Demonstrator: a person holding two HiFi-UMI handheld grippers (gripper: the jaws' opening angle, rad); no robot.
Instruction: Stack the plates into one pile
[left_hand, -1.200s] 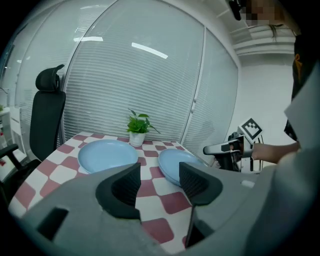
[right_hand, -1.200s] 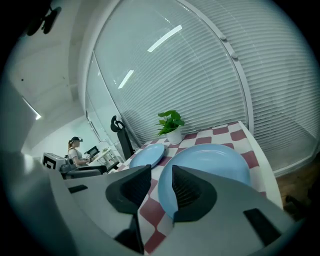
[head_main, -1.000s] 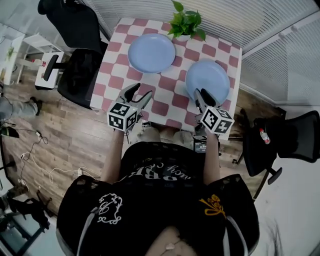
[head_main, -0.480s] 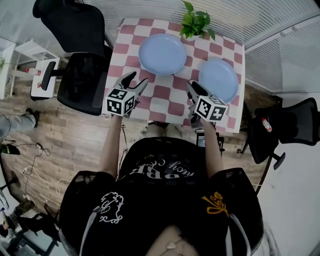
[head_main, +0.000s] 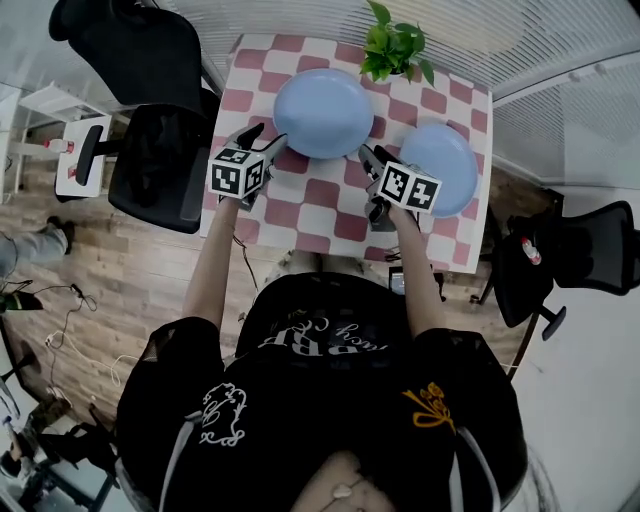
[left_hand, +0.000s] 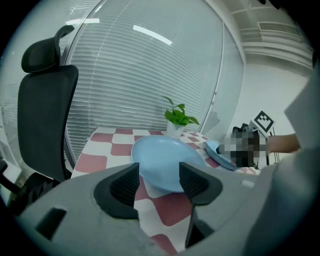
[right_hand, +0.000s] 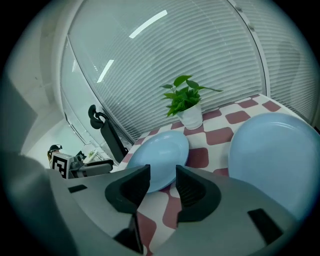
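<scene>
Floorboards (head_main: 120, 290) of wood fill the left of the head view, and a person in a black printed top (head_main: 320, 400) takes up the lower middle. At the top centre stands the counter (head_main: 330, 195), covered in red and white checks. A black office chair (head_main: 150, 150) sits against its left edge, and another chair (head_main: 590, 255) is at the right of the frame.

On the counter lie two pale blue plates, apart and not stacked. The first plate (head_main: 322, 98) lies at the top centre. The second plate (head_main: 440, 155) is to its right and a little lower. A small potted plant (head_main: 395, 45) stands at the far edge, between and above them.

The left gripper (head_main: 266, 137) is at the lower left rim of the first plate. In the left gripper view its jaws stand spread with nothing pinched, and the plate shows just beyond the gap. Whether it touches the rim cannot be told.

The right gripper (head_main: 375, 155) sits between the two plates. In the right gripper view its jaws are likewise spread and empty. The first plate appears past the gap and the second at the right of that frame.
</scene>
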